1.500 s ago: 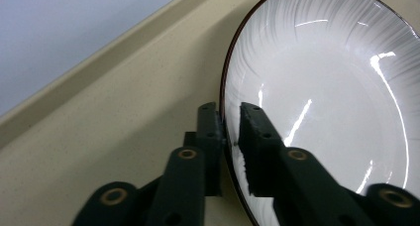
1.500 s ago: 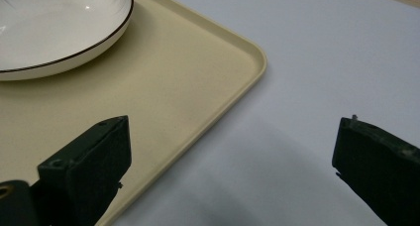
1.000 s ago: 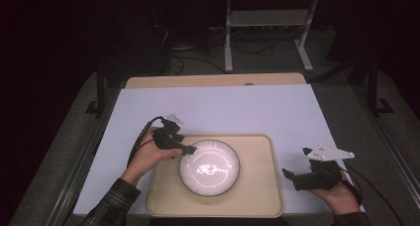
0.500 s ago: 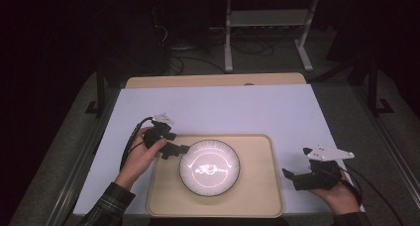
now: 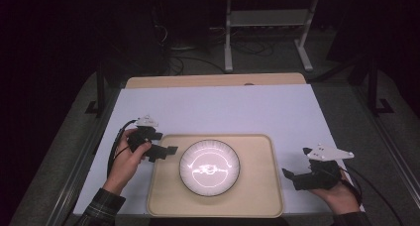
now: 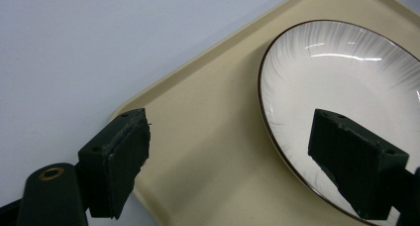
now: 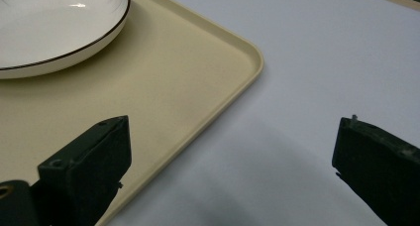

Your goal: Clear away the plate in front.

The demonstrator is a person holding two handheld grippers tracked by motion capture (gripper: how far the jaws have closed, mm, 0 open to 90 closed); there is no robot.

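A white plate (image 5: 209,166) with a thin dark rim rests in the middle of a beige tray (image 5: 257,196). My left gripper (image 5: 169,150) hovers over the tray's left edge, a short gap away from the plate. Its jaws have just been opening and stand open. In the left gripper view the left gripper (image 6: 233,166) has nothing pinched between its pads, and beyond them lie the tray (image 6: 208,127) and the plate (image 6: 346,72). My right gripper (image 5: 289,175) rests open on the white mat just right of the tray. The right gripper view has the right gripper (image 7: 233,171) over the tray's corner (image 7: 163,87), with the plate (image 7: 49,28) farther off.
A white mat (image 5: 223,107) covers the table, with a wooden strip (image 5: 213,80) showing at the far edge. A metal rack (image 5: 267,23) and cables stand on the dark floor behind. Black table rails run along both sides.
My left gripper has drawn back leftward from the plate's rim to the tray's left edge, and its jaws stand wider. The plate stays on the tray. The right gripper has not moved.
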